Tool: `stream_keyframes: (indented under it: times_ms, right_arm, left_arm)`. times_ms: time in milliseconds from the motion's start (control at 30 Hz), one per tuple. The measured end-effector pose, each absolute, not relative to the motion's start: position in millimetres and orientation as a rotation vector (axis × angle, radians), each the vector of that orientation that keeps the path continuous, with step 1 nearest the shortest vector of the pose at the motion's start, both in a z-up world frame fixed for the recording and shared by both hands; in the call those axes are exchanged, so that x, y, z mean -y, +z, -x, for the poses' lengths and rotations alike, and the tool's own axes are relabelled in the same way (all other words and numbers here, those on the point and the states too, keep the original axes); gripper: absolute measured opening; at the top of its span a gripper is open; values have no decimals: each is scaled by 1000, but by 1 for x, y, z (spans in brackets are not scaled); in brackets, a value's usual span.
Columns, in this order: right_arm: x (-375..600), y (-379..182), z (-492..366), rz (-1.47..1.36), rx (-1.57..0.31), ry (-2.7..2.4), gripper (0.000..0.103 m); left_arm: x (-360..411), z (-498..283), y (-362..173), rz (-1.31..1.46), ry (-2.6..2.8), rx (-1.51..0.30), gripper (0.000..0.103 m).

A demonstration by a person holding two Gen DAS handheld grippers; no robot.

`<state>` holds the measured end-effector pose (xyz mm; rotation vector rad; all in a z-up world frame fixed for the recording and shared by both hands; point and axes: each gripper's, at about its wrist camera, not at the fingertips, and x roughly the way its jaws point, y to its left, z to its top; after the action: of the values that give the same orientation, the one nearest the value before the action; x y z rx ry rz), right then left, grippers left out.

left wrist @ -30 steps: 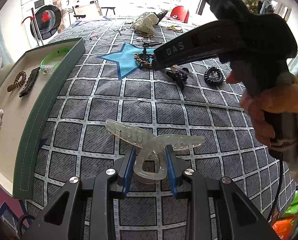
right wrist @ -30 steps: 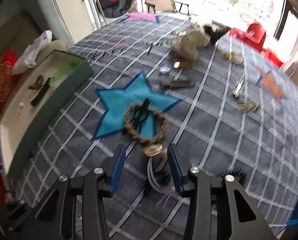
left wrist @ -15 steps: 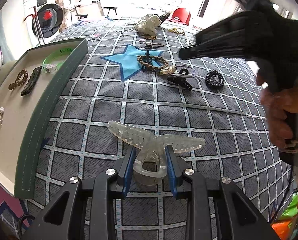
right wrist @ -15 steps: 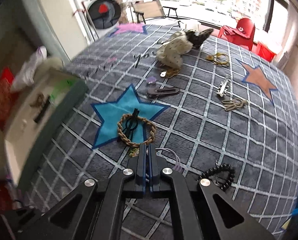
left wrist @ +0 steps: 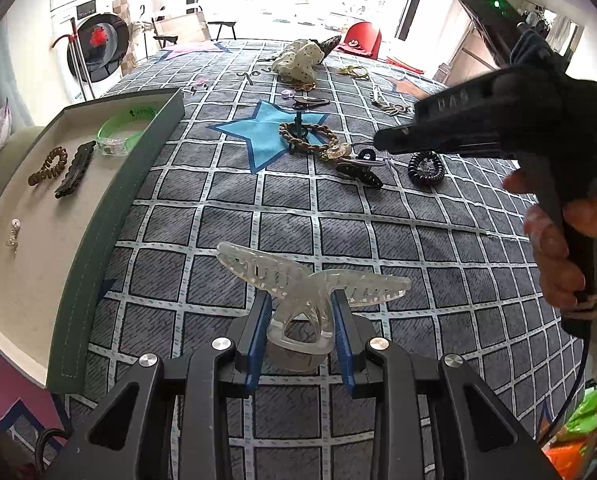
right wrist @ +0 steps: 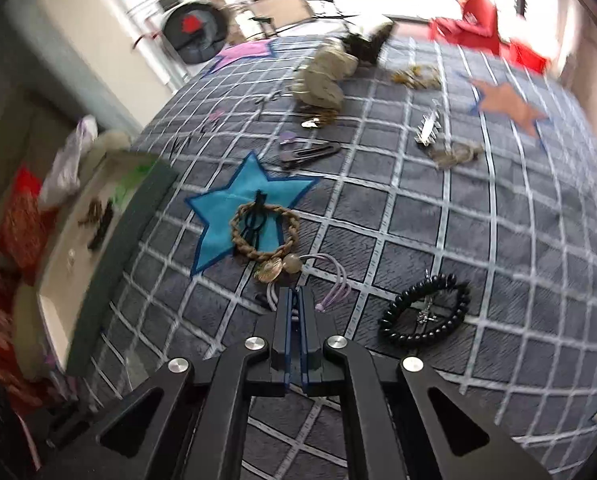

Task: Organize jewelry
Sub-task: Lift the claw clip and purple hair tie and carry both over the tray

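Note:
My left gripper [left wrist: 298, 322] is shut on a clear plastic claw clip [left wrist: 310, 280] and holds it over the grey checked cloth, to the right of the green-rimmed tray [left wrist: 110, 216]. My right gripper [right wrist: 294, 300] is shut on a lilac hair tie with beads [right wrist: 330, 276], just in front of a braided brown bracelet [right wrist: 264, 232] on the blue star. In the left wrist view the right gripper [left wrist: 382, 146] reaches in from the right, above a black claw clip [left wrist: 358, 174].
The tray holds a brown coil tie [left wrist: 48, 166], a black clip [left wrist: 74, 168], a green bangle [left wrist: 124, 126] and a small earring [left wrist: 14, 234]. A black coil tie [right wrist: 424, 312] lies right of my right gripper. Barrettes, a scrunchie [right wrist: 324, 76] and other pieces lie farther back.
My right gripper closed on the lilac hair tie and has drawn back and lifted slightly, tilting its view. My left gripper kept hold of the clear clip and hardly moved.

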<state>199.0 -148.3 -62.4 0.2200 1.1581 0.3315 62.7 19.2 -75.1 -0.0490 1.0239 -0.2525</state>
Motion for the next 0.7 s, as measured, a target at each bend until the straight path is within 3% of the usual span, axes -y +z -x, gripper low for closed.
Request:
stream_keyframes:
  times_ms: [33, 67, 133, 233, 300, 433, 467, 700]
  right_arm:
    - [156, -64, -201, -277, -1160, 326, 39]
    - [161, -65, -200, -312, -1152, 319, 68]
    - [172, -67, -199, -382, -1140, 312, 73]
    - [182, -80, -199, -517, -1169, 340, 65]
    - [181, -89, -201, -567, -1193, 354, 50]
    - [181, -106, -202, -656, -1215, 365, 33]
    - [182, -108, -202, -678, -1210, 367, 19]
    - [188, -79, -195, -641, -1123, 372, 18]
  left_arm:
    - [-20, -63, -75, 48, -252, -1022, 32]
    - [-21, -65, -75, 48, -251, -1021, 32]
    - [-22, -67, -75, 51, -250, -1021, 32]
    - [-22, -69, -76, 50, -248, -1023, 32]
    - [-21, -69, -76, 47, -249, -1027, 32]
    - [-19, -69, -77, 41, -248, -1032, 32]
    - [-19, -69, -78, 39, -246, -1033, 32]
    - [-20, -70, -76, 41, -242, -1027, 32]
